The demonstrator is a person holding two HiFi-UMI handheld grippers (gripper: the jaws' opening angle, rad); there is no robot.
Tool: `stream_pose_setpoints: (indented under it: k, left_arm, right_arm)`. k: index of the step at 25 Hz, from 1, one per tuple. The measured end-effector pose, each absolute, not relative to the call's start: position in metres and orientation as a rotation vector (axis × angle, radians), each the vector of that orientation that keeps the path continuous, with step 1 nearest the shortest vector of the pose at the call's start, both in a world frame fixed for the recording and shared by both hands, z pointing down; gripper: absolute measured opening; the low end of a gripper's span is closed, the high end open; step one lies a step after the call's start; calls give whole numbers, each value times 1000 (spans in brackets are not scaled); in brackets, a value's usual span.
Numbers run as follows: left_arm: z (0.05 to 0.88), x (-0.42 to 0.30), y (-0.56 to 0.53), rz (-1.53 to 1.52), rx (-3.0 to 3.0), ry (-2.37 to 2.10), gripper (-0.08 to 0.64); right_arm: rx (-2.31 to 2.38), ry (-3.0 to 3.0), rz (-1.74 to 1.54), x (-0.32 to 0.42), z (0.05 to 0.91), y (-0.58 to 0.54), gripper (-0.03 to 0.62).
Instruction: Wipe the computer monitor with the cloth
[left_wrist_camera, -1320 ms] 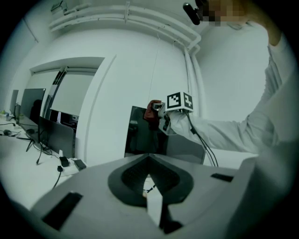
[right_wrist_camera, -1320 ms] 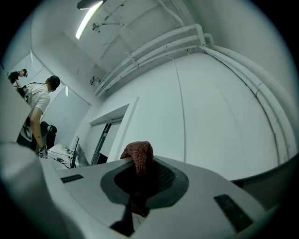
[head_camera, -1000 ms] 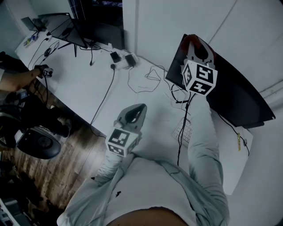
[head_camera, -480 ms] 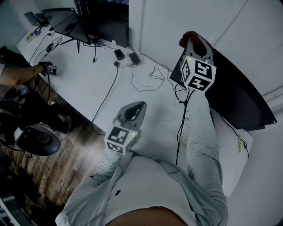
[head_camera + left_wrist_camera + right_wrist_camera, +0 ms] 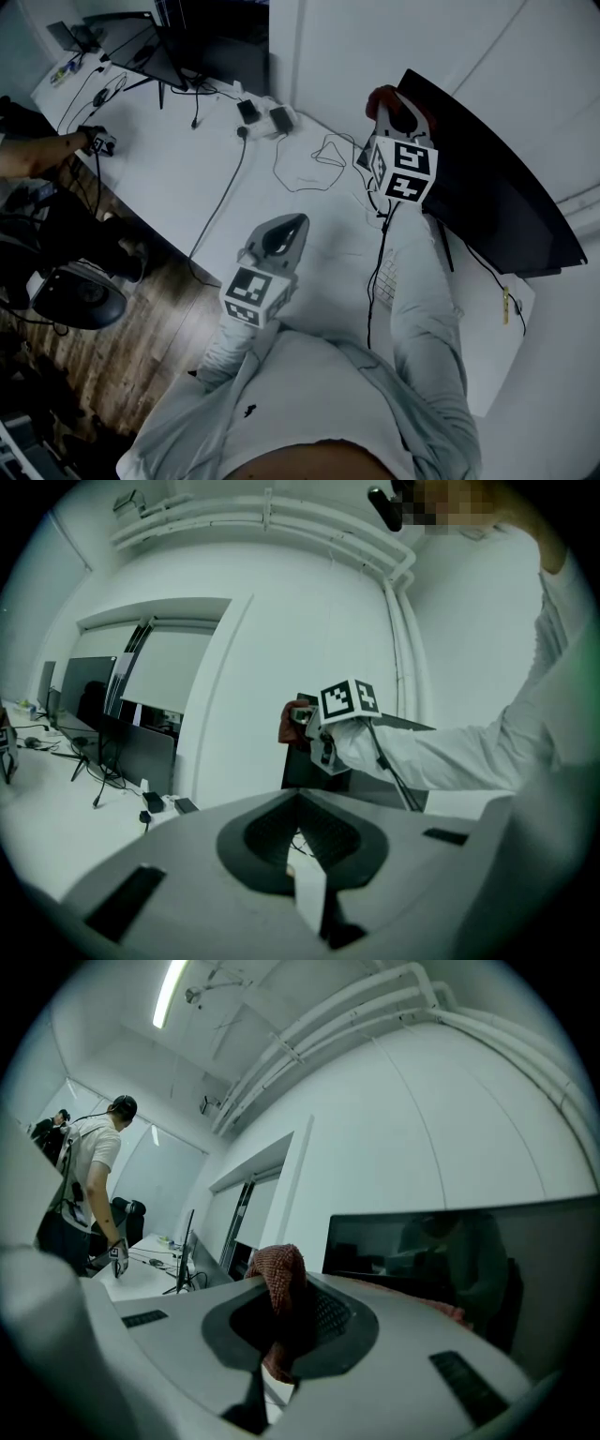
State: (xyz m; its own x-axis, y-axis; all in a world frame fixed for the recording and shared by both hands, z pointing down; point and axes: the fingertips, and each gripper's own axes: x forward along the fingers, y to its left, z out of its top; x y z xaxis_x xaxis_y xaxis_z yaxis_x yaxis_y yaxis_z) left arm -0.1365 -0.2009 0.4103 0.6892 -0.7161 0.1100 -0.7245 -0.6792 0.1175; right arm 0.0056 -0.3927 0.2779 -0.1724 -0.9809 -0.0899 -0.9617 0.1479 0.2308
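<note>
The dark computer monitor (image 5: 497, 202) stands on the white desk (image 5: 187, 178) at the right; its screen fills the right of the right gripper view (image 5: 487, 1269). My right gripper (image 5: 394, 98) is shut on a red cloth (image 5: 382, 97) at the monitor's left edge. In its own view the cloth (image 5: 279, 1274) bulges up between the jaws. My left gripper (image 5: 296, 225) hovers over the desk's front part, shut with nothing in it. From the left gripper view, the right gripper's marker cube (image 5: 349, 700) and the cloth (image 5: 289, 726) show ahead.
Loose cables (image 5: 309, 164) and power adapters (image 5: 262, 114) lie on the desk left of the monitor. A keyboard (image 5: 386, 279) sits below my right arm. More monitors (image 5: 141, 52) stand far left. Another person's arm (image 5: 42, 155) reaches in; an office chair (image 5: 80, 300) stands on the wood floor.
My right gripper with the cloth has slid left and slightly down along the monitor, toward its left edge. The left gripper has stayed in place.
</note>
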Motion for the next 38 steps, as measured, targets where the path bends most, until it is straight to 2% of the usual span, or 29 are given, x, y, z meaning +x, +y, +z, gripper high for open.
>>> stream_pose_setpoints:
  k: [24,31,38]
  left_arm:
    - [455,-120,-247,184,2660,-1188,21]
    - [465,-127,-248,208,2639,-1196,20]
    - [461,-130,-245,210,2643,-1202,21]
  right_arm:
    - [1731,-2179,69,15,516,-408,34]
    - [1713,-2134,182,17,560,-411,34]
    - [1691,-2145,214,16,564,-405,34]
